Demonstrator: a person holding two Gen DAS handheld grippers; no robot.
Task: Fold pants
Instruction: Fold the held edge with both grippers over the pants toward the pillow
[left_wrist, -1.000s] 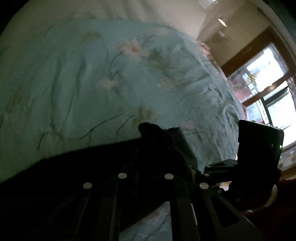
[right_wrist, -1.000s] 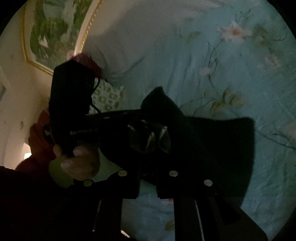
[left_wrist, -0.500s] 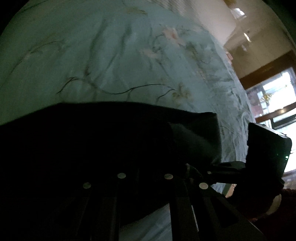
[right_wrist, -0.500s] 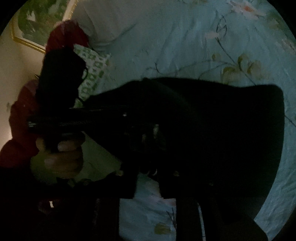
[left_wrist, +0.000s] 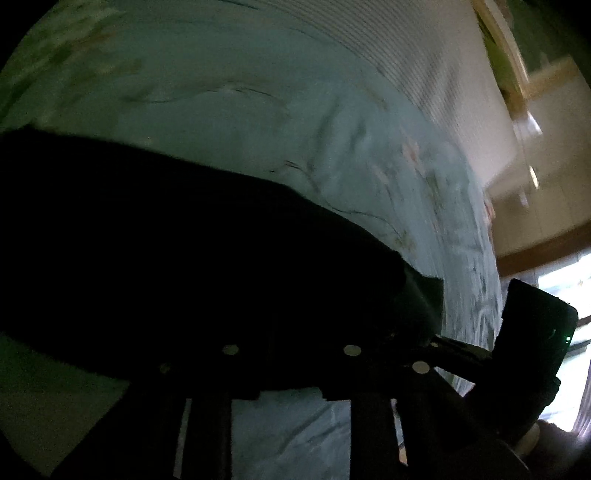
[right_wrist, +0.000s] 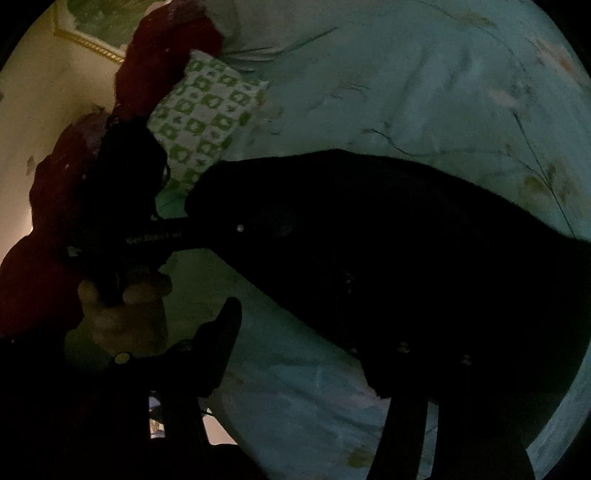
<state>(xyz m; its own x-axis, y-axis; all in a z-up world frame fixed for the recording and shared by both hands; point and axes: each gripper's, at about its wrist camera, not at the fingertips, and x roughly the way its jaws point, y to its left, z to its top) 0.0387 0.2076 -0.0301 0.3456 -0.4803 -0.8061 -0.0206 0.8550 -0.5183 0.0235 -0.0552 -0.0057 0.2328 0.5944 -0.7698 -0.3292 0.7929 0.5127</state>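
Both wrist views close over bedspread (left_wrist: 258, 110)

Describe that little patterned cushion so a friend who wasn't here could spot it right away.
Start with the big bed under its pale blue flowered bedspread. Follow it to the far end, where a white pillow lies, and look just beside that, above the black pants. The cushion is the small square one, and only it has a green-and-white checked print.

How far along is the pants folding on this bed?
Done: black fabric pants lie in a band on the light blue floral bedsheet, apparently folded once. In hand: right gripper open; left gripper: tips lost in dark cloth. Left: probably further folds.
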